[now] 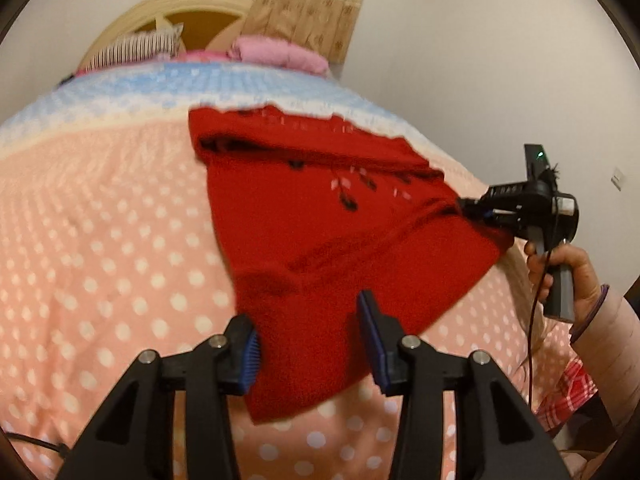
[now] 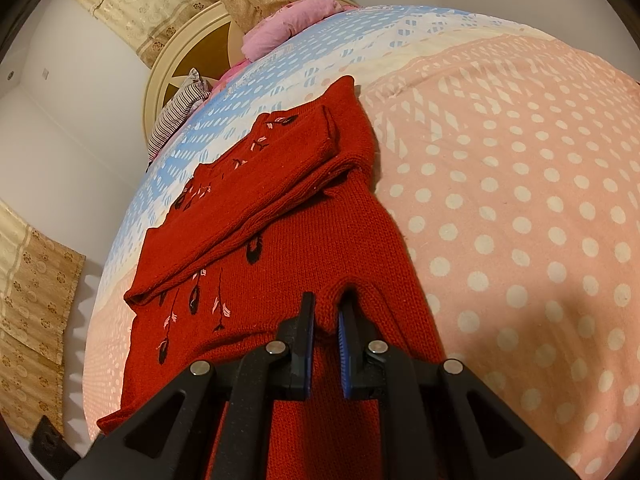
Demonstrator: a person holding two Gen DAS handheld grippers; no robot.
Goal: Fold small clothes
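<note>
Polka-dot bedspread (image 2: 520,208), red sweater (image 2: 280,216) spread flat, right hand-held gripper (image 2: 326,320) pinching its fold, left hand-held gripper (image 1: 310,332) parted.

Bed (image 1: 100,248) w/ polka-dot cover: red sweater (image 1: 320,220), pink pillow (image 1: 276,54) on it.

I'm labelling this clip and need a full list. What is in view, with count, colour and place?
sweater: one, red with dark and pink stitched motifs, spread on the bed, partly folded
bedspread: one, pink with white dots, blue band at the far end
folded cloth: one, pink, far end of the bed
striped pillow: one, black and white, by the headboard
headboard: one, cream, curved
curtain: beige, patterned, behind the bed
left gripper: black, open over the sweater's near edge
right gripper: black, pinching a sweater fold
hand: one, holding the right gripper's handle
</note>
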